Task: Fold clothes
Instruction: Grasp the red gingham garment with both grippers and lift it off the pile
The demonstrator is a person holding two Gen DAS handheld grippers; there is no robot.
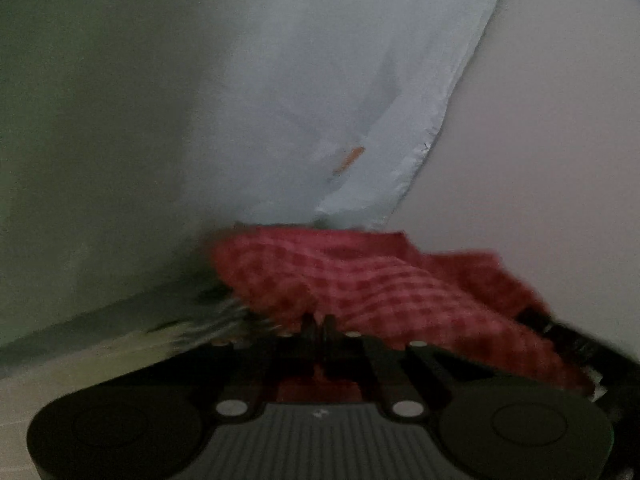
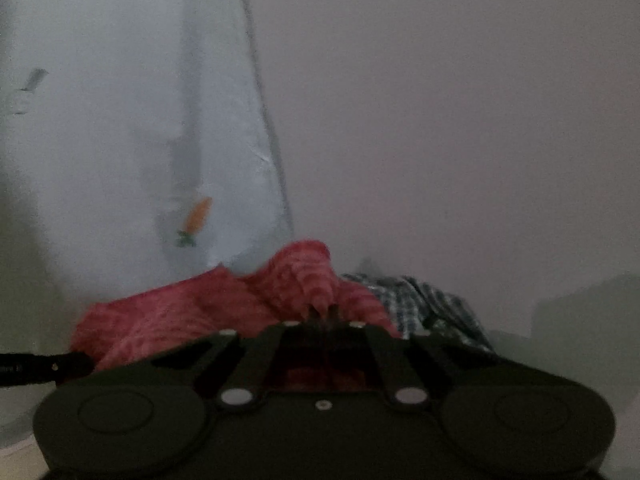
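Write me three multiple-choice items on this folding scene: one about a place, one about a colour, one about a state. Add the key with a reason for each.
1. Where does the small orange carrot motif sit?
A. on the pale blue fabric hanging behind the clothes
B. on the red checked cloth
C. on the gripper body

2. What colour is the checked cloth held by both grippers?
A. green and yellow
B. red and pink
C. plain black

3. How do the left gripper and right gripper stand?
A. both wide open, holding nothing
B. one open, one shut
C. both shut on the cloth

Key: 1 A, the carrot shows on the pale blue fabric above the cloth. 2 B, red and pink checks fill the cloth in the left wrist view. 3 C, in each wrist view the fingers meet with red cloth pinched between them.
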